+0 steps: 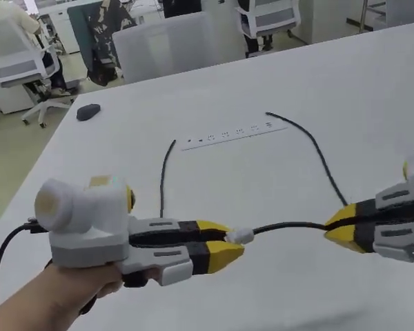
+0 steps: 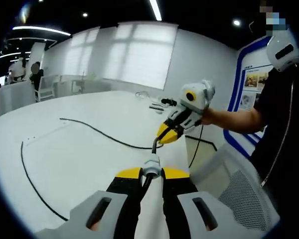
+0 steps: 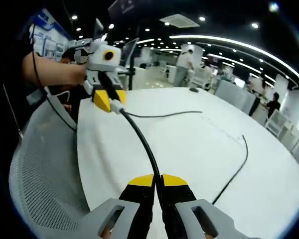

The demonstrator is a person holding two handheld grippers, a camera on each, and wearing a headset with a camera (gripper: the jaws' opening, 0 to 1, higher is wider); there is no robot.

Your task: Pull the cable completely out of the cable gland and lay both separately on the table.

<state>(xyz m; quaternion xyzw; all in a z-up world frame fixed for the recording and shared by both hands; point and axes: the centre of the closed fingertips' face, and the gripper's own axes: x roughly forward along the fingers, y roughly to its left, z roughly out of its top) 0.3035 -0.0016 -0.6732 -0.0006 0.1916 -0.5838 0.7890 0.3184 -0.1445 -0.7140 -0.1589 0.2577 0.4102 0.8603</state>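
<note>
You hold the left tool [image 1: 231, 241] low in the head view, your hand [image 1: 69, 293] wrapped around its grip, its yellow-tipped jaws pointing right. They are clamped on a small white cable gland [image 1: 241, 236], which sits between the tips and pokes out just past them. In the left gripper view the left tool [image 2: 152, 175] has the cable gland [image 2: 151, 167] pinched between the two yellow tips. A black cable [image 1: 290, 225] comes out of the gland's far end and runs in a shallow sag across to the right tool [image 1: 331, 227], which enters from the right edge with its jaws pointing left. Those jaws are pressed together on the cable. In the right gripper view the cable [image 3: 142, 142] rises from between the closed tips of the right tool [image 3: 158, 180] and leads up to the cable gland [image 3: 117, 106] in the left tool [image 3: 109, 102]. Gland and cable are joined, and both hang in the air above the white tabletop [image 1: 262, 179], between the two tools. Past the right tool the rest of the cable drops to the tabletop and curves away towards a flat white power strip [image 1: 234, 132]. A second black cable [image 1: 163, 176] lies loose on the tabletop, left of the strip. A dark computer mouse [image 1: 88, 111] rests near the far left edge, and office chairs [image 1: 27, 65] stand on the floor beyond the tabletop.
</note>
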